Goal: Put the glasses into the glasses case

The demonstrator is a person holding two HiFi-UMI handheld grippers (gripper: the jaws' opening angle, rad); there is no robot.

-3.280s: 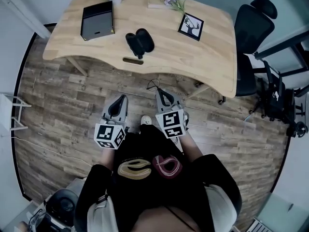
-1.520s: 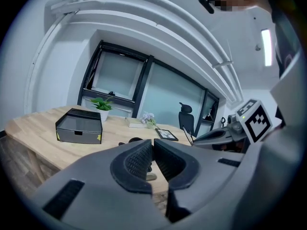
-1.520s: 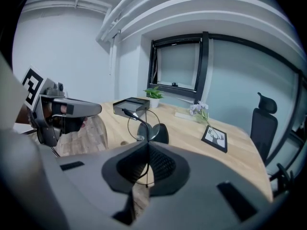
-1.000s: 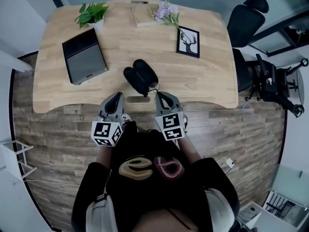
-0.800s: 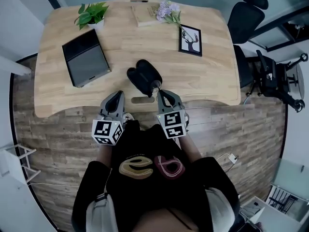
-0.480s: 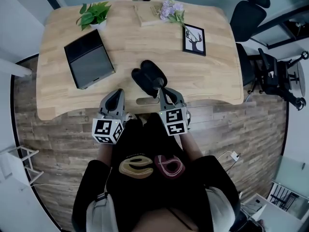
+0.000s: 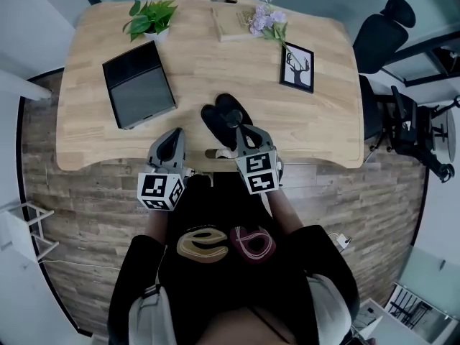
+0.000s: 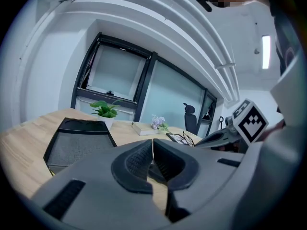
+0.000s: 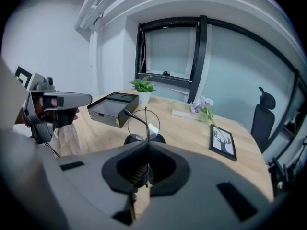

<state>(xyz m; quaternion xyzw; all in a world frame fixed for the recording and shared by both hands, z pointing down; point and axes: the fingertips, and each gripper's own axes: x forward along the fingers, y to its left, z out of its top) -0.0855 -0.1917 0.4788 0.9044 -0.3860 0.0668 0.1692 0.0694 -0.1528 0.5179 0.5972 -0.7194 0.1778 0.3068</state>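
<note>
The black glasses case lies open near the front middle of the wooden table. My right gripper is shut on thin wire-rimmed glasses, which stick up out of its jaws with one round lens and a temple showing. Its tips hang over the near end of the case. My left gripper is to the left of the case, over the table's front edge. Its jaws are shut with nothing between them. In the left gripper view the right gripper appears at the right.
A black box lies at the left of the table, with a potted plant behind it. At the back are a book with flowers and a framed deer picture. An office chair stands to the right.
Both grippers have moved forward from over the floor to the table's front edge. The right one, still holding the glasses, has reached the near end of the case.
</note>
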